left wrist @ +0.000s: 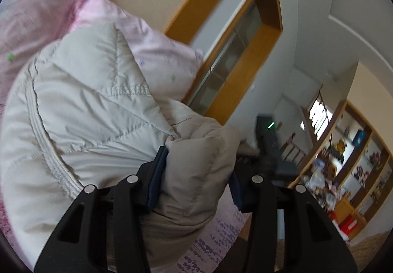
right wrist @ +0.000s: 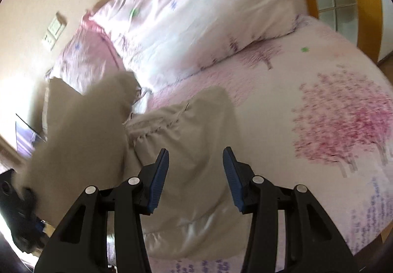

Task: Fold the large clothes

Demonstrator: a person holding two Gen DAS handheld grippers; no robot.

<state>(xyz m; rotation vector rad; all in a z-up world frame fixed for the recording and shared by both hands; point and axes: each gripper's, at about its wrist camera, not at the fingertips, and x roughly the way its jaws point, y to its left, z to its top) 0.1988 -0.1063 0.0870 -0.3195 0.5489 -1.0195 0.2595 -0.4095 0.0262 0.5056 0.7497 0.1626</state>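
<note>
Now | left gripper (left wrist: 196,172) clamped on jacket (left wrist: 98,111) | right gripper (right wrist: 195,170) fingers apart

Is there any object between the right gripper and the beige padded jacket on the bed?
Nothing visible does. The right gripper hangs with jaws open directly over the jacket, only air between them. The left gripper already has a fold of the jacket between its jaws.
</note>
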